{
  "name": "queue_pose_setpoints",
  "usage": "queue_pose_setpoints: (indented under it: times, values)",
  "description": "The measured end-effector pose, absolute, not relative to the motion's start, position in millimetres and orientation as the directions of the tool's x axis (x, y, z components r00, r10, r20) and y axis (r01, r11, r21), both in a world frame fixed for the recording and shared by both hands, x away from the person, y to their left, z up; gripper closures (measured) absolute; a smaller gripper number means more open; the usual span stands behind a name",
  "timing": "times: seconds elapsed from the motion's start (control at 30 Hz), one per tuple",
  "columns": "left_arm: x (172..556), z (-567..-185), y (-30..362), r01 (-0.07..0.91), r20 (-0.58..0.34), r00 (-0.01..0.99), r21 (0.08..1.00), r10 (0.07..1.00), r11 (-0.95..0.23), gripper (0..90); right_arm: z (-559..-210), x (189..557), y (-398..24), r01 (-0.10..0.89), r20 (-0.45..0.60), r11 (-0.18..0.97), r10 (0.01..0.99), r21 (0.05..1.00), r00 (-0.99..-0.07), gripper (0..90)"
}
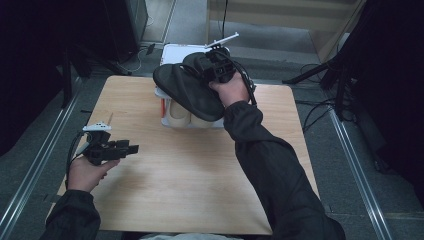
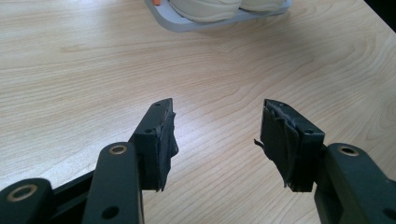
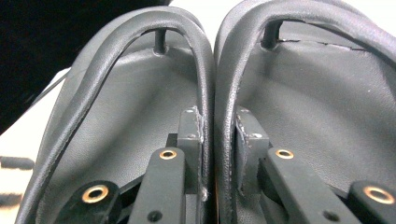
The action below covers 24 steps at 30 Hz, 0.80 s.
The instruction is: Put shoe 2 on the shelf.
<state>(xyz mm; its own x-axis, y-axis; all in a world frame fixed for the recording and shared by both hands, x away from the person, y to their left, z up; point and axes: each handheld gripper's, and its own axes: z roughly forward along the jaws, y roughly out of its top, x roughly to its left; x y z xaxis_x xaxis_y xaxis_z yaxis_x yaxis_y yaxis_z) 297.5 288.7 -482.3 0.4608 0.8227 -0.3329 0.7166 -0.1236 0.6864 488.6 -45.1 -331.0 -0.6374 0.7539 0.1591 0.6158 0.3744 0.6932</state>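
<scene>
Your left gripper (image 1: 131,148) sits low over the near-left part of the wooden table (image 1: 190,170), level with the top and pointing toward the middle. Its jaws stand spread, with bare wood grain between the pads (image 2: 164,140) — nothing held, nothing touched.

Further in, at the far middle of the table, a grey tray (image 2: 187,24) carries a pair of cream shoes (image 1: 182,116), toes toward you; the left gripper view catches their soles (image 2: 205,9) at its top edge.

Above that tray, your right gripper (image 1: 209,64) holds a pair of black flip-flops (image 1: 187,90) off the table, soles slanting down to the left over the cream pair. In the right gripper view the jaws are drawn close, pinching the two inner straps (image 3: 212,93) together — one sandal footbed on each side. Your right hand (image 1: 232,90) is well apart from your left.
</scene>
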Motion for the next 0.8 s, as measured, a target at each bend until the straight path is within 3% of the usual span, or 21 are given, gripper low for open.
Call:
queue_pose_setpoints:
  times: [0.27,0.8]
  values:
    - [298,-482,288,0.715,-0.336,0.461,0.689,0.821,-0.119,45.1,-329,508,-38,0.65,0.148,0.298,0.829,0.699,-0.54,76.3]
    - [299,-482,282,0.707,-0.34,0.492,0.694,0.801,-0.139,45.1,-338,538,9,0.687,0.141,0.074,0.958,0.723,-0.251,76.1]
